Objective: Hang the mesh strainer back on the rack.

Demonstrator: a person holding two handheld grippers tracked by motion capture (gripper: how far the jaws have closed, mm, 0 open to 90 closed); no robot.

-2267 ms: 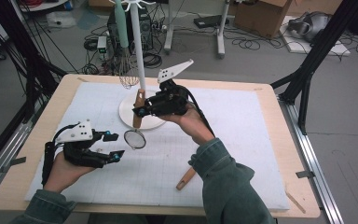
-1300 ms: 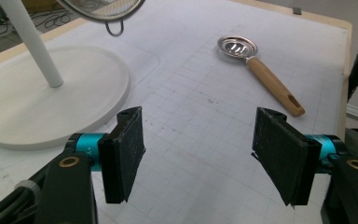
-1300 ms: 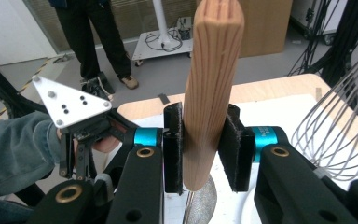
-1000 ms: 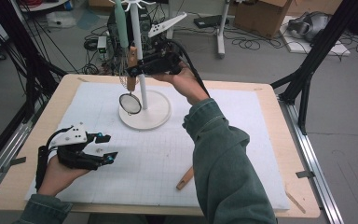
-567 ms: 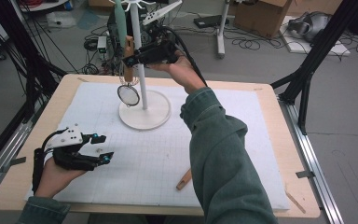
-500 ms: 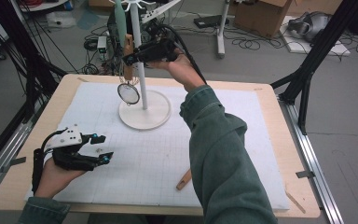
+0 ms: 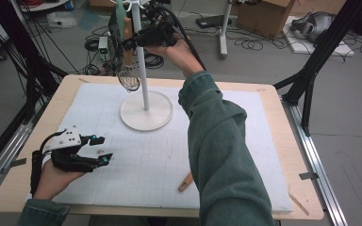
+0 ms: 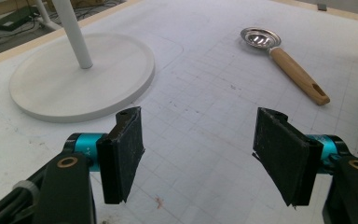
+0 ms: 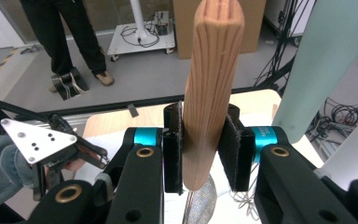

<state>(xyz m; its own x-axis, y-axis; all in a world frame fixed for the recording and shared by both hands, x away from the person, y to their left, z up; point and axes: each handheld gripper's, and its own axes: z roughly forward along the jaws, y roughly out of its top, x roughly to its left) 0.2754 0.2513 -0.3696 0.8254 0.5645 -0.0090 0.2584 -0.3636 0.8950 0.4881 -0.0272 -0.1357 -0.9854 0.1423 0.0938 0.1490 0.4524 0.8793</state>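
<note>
Your right gripper (image 7: 131, 41) has carried the wooden-handled strainer (image 7: 128, 79) up off the mat to the top of the white stand (image 7: 145, 111), jaws clamped on its handle (image 9: 210, 88). Your left gripper (image 7: 101, 149) has slid back, jaws apart and empty. You appear to be hanging the strainer; next, line its handle up with a hook. One wooden-handled spoon (image 8: 284, 59) lies on the mat.

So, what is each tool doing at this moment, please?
Left tool: open, holding nothing.
Right tool: closed on the strainer's wooden handle.
</note>
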